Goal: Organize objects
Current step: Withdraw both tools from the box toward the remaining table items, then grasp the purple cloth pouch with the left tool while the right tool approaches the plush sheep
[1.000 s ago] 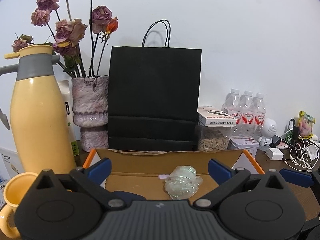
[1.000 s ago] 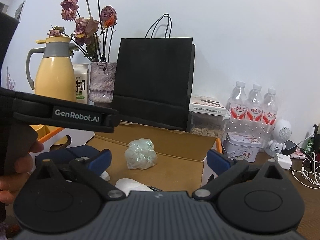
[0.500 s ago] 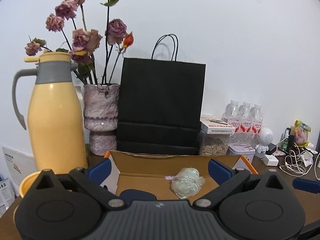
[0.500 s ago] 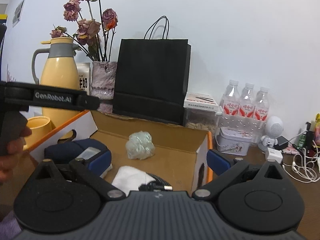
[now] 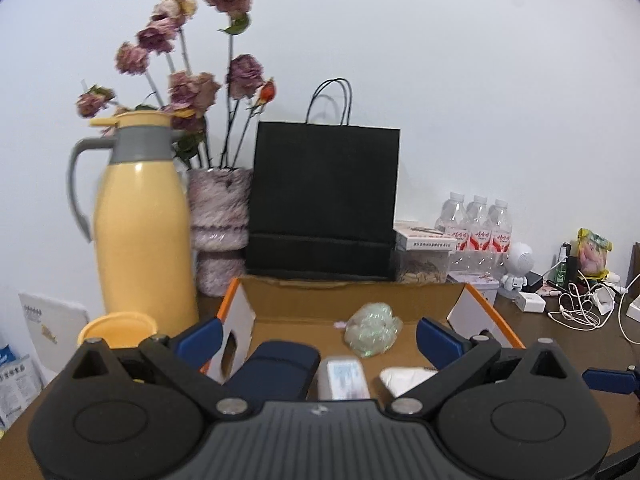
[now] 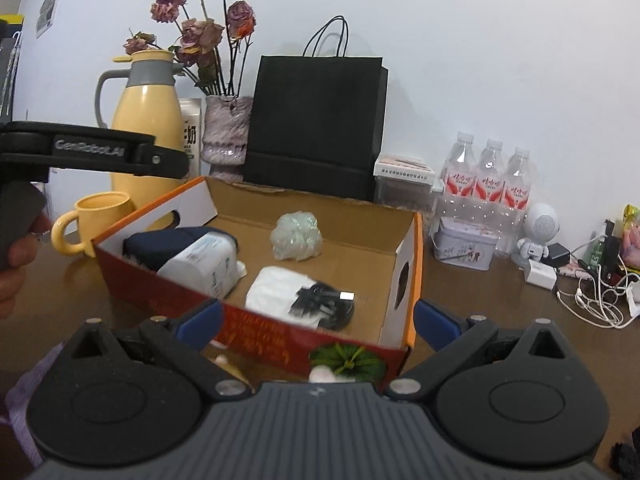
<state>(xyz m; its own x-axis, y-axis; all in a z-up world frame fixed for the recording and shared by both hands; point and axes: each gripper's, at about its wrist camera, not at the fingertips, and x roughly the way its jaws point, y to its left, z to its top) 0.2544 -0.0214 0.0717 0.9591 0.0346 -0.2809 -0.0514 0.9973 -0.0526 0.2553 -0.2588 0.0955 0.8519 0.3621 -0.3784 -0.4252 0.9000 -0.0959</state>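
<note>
cardboard box (image 6: 408, 240) sits open on the brown table (image 6: 480, 312), orange rim, red outer side with printed art facing the right wrist camera. inside: crumpled clear plastic ball (image 6: 296, 236) toward the back, navy pouch (image 6: 160, 242) at the left end with a white tissue pack (image 6: 200, 264) lying against it, white folded cloth (image 6: 276, 290) near the front with a black cable bundle (image 6: 324, 304) on top of it. left gripper (image 5: 316, 340) has both blue fingertips spread wide with nothing between them, above the box's near edge; pouch, tissue pack and cloth show in the gap from that view. right gripper (image 6: 316, 316) likewise spread wide and empty, in front of the box's red side, not touching it. left gripper's black body with "genrobot.ai" lettering shows at the left of the right wrist view, with a hand (image 6: 16, 256) wrapped on its handle. behind the box: black paper bag (image 5: 324, 200) upright against the wall, pink vase (image 5: 220, 216) with dried roses, yellow thermos (image 5: 144, 224), yellow mug (image 6: 96, 216) just left of the box. right of the box: three water bottles (image 6: 488, 184), a tin (image 6: 464, 244), a small white robot figure (image 6: 538, 232), white cables (image 6: 596, 300) tangled on the table.
</note>
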